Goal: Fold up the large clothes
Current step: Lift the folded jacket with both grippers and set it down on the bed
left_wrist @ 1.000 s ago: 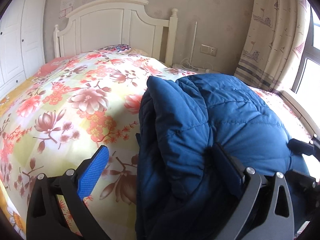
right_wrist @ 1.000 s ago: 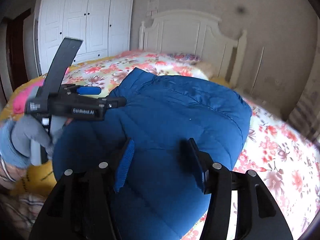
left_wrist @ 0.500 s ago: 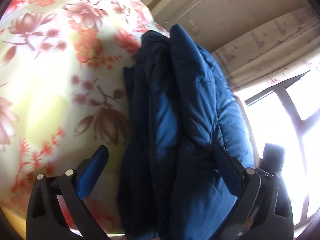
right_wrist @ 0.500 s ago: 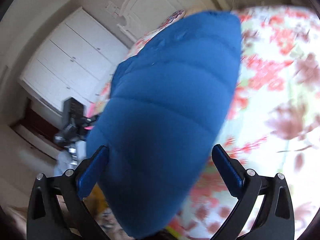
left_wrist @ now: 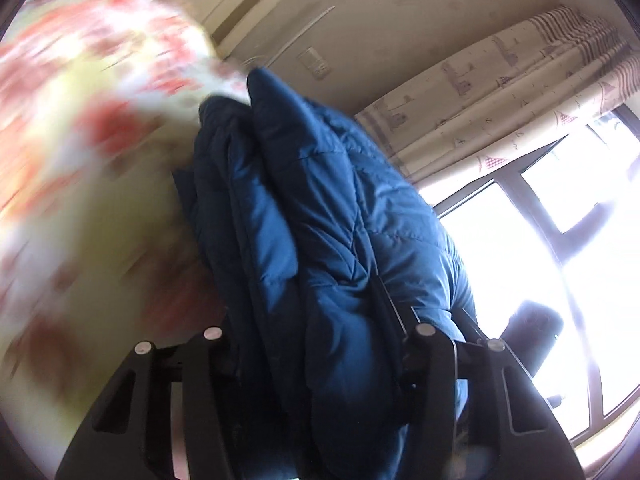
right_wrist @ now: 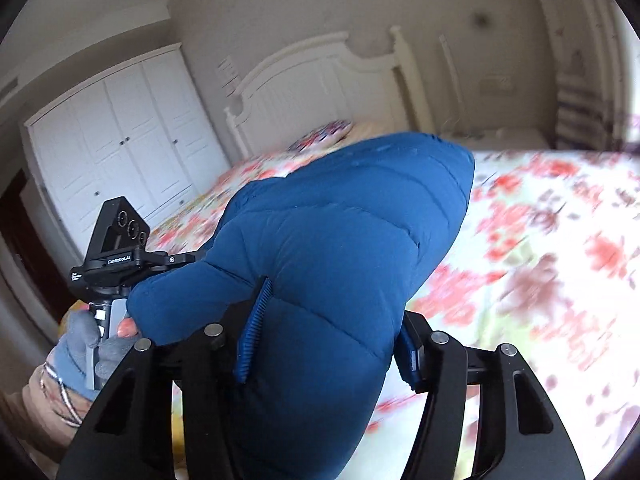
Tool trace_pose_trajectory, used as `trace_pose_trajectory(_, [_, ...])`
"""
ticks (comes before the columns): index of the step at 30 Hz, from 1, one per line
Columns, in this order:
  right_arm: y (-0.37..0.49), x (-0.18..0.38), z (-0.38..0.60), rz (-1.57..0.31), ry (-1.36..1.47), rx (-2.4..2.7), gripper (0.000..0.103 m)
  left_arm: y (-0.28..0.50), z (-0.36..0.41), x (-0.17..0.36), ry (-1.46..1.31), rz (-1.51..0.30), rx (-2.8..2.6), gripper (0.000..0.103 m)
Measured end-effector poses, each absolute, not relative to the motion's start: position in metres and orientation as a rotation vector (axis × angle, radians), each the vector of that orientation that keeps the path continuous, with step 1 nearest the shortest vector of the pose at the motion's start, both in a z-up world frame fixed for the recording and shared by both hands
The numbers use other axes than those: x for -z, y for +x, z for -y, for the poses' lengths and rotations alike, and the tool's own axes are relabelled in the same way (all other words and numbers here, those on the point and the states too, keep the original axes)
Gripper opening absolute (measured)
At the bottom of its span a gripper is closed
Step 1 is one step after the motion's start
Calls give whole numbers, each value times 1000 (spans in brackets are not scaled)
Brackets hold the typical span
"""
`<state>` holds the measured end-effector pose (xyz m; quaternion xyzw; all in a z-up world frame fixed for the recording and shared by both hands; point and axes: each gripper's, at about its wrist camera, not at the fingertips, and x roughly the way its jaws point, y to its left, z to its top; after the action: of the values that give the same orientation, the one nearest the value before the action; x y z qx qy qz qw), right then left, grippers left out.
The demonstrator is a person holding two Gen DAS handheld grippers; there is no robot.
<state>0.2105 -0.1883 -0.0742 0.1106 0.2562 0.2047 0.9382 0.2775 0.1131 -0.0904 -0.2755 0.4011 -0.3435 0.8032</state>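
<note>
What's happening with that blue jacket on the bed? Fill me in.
A person is folding a blue puffer jacket on a bed with a floral bedspread, a handheld gripper in each hand. The left gripper and the right gripper have both just been closing their jaws, and each now has the bundled jacket pinched between them, one from each side. The jacket is already folded into a thick stack.

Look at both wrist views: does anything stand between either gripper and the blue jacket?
Nothing visible does. The blue jacket already sits between the jaws of the left gripper, which have just been closing on it, and the right gripper likewise clamps its folded bulk above the floral bedspread.
</note>
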Motion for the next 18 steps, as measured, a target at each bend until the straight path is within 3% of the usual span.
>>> trace_pose_trajectory(5, [259,66,246,-521,253,-317,57,353,-37,82,-584,-841,729,48])
trace_pose_trajectory(11, [289,112,281,-638,349,-242,60,394,13,113,-562,-892,677,54])
trace_pose_trajectory(12, [287,114,284,-640,372,-239,62,391,14,115,-556,-892,672,58])
trace_pose_trajectory(14, [277,110,286,-632,355,-210,82,382,6,116,-537,-892,637,71])
trace_pose_trajectory(17, [251,85,289,-617,329,-118,86,353,-8,91,-475,-835,530,83])
trace_pose_trajectory(18, [230,71,286,-579,315,-91,87,335,-12,72,-413,-769,469,92])
